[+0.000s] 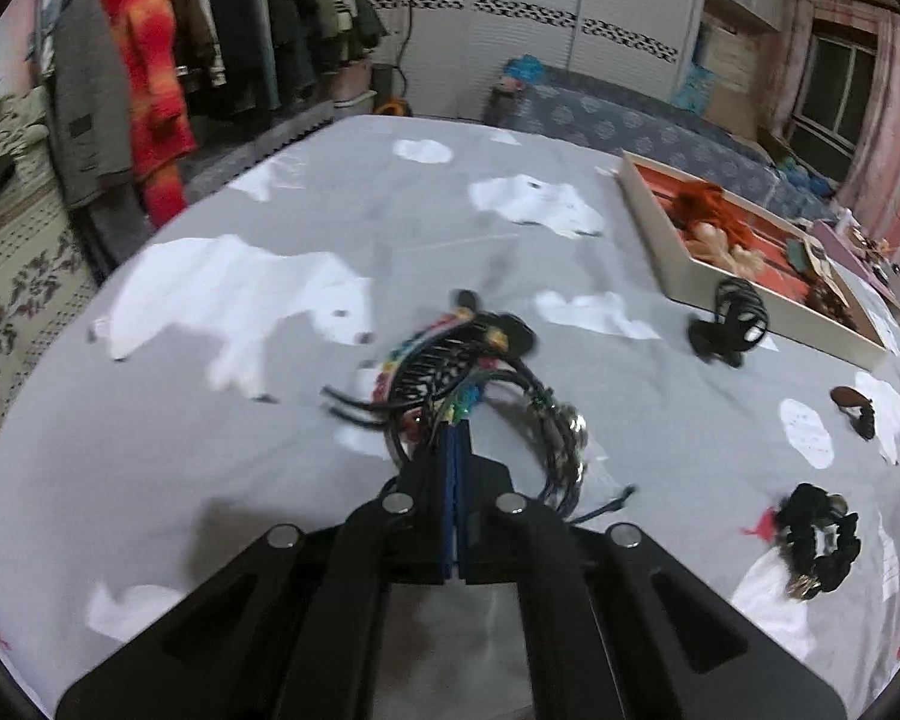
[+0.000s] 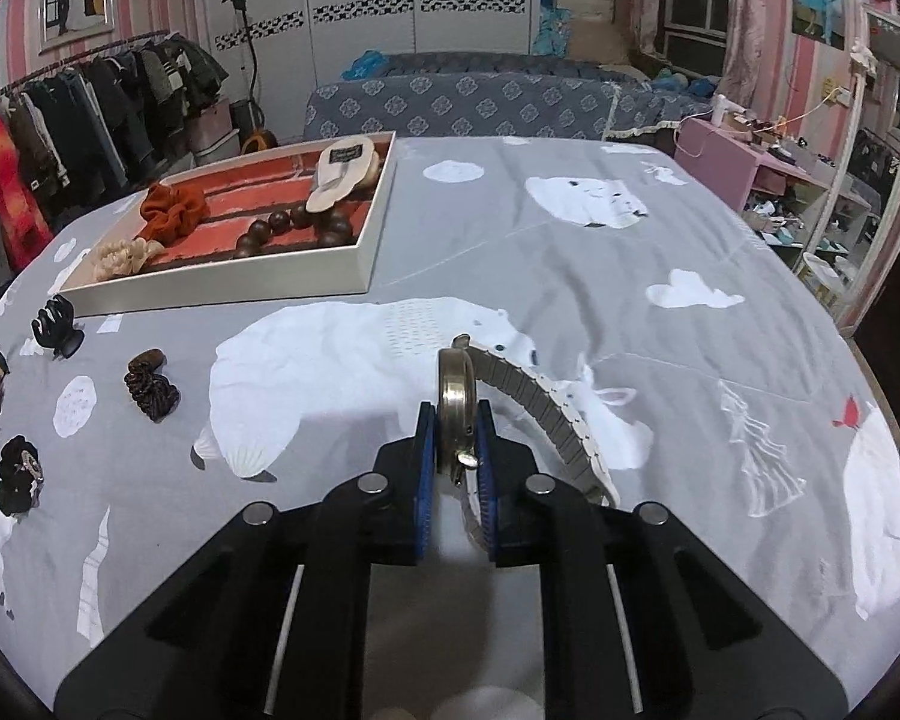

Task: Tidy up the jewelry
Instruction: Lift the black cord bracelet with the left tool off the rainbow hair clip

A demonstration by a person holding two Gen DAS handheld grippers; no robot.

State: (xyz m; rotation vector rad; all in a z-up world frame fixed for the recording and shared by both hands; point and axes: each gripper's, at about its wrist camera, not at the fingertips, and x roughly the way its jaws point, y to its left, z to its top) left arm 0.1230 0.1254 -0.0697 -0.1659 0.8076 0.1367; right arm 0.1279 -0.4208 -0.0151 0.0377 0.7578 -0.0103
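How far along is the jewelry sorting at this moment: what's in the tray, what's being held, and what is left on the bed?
Done: the tray holds an orange scrunchie, cream scrunchie and wooden beads. In hand: the right gripper is shut on a watch; the left gripper pinches a bundle of headbands. Left on the bed: black claw clip, brown hair tie, black scrunchie.

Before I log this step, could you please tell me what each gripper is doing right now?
Left gripper: closed on a bundle of headbands.
Right gripper: closed on a metal wristwatch.
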